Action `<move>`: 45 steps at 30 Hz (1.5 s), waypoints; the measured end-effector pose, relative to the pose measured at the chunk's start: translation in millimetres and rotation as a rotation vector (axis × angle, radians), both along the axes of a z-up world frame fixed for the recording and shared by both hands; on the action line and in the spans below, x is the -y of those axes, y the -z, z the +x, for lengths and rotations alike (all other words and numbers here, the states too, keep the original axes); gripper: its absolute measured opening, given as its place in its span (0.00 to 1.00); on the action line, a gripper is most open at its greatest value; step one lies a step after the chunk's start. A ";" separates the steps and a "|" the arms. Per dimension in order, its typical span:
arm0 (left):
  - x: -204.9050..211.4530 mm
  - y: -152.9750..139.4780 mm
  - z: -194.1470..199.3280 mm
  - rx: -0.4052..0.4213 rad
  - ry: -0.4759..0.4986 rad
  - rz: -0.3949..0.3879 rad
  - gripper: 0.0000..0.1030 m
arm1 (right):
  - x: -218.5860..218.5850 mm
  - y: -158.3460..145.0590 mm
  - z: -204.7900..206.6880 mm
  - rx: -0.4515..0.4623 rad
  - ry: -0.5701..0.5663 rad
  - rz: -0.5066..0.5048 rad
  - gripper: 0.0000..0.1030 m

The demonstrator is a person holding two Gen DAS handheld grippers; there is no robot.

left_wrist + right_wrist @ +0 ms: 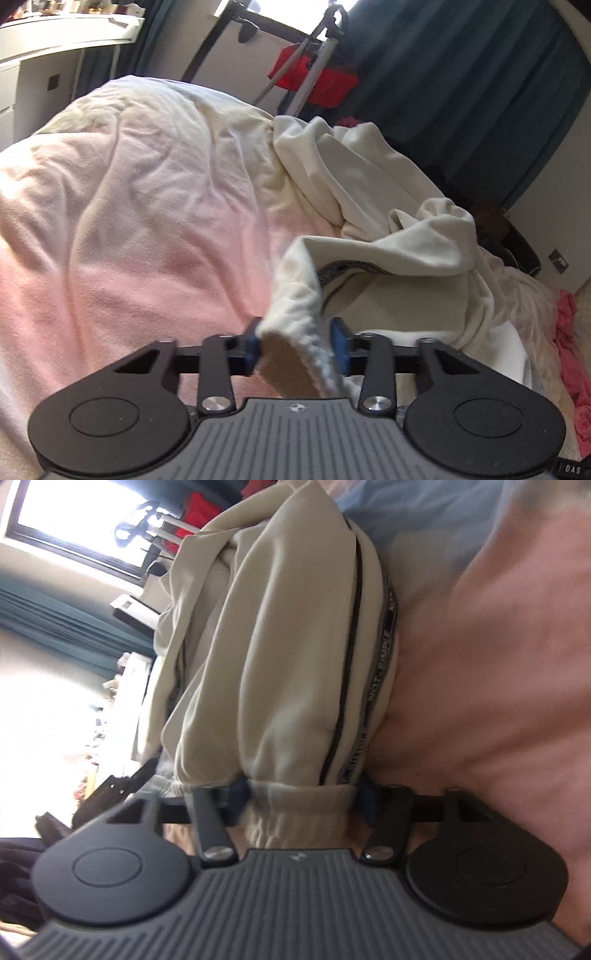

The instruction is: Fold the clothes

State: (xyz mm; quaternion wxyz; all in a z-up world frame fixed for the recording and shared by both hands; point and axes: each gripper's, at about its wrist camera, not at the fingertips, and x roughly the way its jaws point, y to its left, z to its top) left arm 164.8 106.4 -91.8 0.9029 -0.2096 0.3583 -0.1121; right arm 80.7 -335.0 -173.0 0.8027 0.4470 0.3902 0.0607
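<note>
Both grippers pinching a cuff each, joggers about to get laid out flat

The left gripper (295,347) clamps one ribbed cuff and the right gripper (299,797), rolled on its side, clamps the other cuff of the cream joggers (288,646). The rest is bunched on the pink blanket (129,221). Looks like the straighten-out step; next I'd guess pulling the legs taut and lining them up side by side.

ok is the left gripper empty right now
No, the left gripper is shut on the ribbed cuff of the cream sweatpants, which trail away over the pink blanket.
</note>
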 end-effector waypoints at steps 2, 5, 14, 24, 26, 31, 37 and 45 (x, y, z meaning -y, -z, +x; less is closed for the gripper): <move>-3.0 -5.0 -2.2 0.013 -0.009 -0.034 0.22 | 1.2 -4.8 -3.1 0.030 0.003 0.000 0.32; 2.3 -21.7 -8.6 0.065 -0.021 -0.004 0.17 | -4.1 -21.1 -14.9 0.094 -0.002 0.026 0.25; -76.1 -104.7 20.5 0.157 -0.222 0.069 0.15 | -128.6 -63.2 -25.9 0.205 -0.155 0.134 0.24; -210.5 -150.1 113.2 0.102 -0.466 0.449 0.15 | -351.1 -62.4 70.5 0.192 -0.406 0.281 0.25; -233.0 -139.3 135.7 0.054 -0.503 0.469 0.15 | -378.4 -53.4 81.0 0.170 -0.441 0.270 0.25; -259.6 -88.8 161.6 -0.058 -0.526 0.453 0.18 | -404.6 -30.6 102.9 0.103 -0.505 0.170 0.28; -261.6 -77.1 149.9 -0.069 -0.526 0.422 0.46 | -409.6 -50.0 97.2 0.101 -0.617 0.045 0.34; -214.9 -127.6 76.9 0.086 -0.453 0.410 0.95 | -373.5 -110.2 59.9 0.193 -0.677 -0.077 0.82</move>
